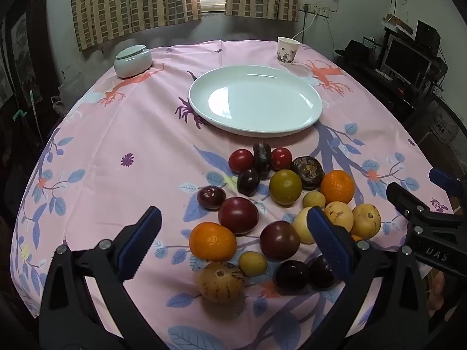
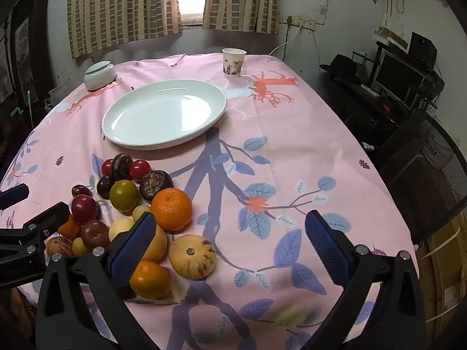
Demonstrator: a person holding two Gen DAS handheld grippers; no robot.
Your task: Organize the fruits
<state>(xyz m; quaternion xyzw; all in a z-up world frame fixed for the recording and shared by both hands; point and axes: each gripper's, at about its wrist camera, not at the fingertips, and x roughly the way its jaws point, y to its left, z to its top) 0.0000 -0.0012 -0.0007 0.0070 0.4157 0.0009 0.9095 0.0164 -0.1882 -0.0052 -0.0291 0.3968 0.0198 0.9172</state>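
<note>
Fruit (image 1: 280,204) lies heaped on the pink tablecloth (image 1: 116,151) at lower centre of the left view, just below the bare white plate (image 1: 201,99). Left gripper (image 1: 233,242) hangs released over the pile, gripping nothing. Right gripper (image 2: 230,245) is likewise spread wide, over cloth at the heap's right edge. Paper cup (image 2: 233,61) and lidded jar (image 2: 99,75) stand at the top.

Tablecloth (image 1: 116,151): pink, printed with blue leaves and coral branches, covering the table.
Lidded jar (image 1: 132,60): pale green ceramic, at the far left of the cloth.
Paper cup (image 1: 287,50): patterned, upright, at the far right.
Curtains (image 1: 131,3): checked beige-brown, parted at a bright window.
Monitor (image 2: 400,77): dark, on a cluttered desk at right.
</note>
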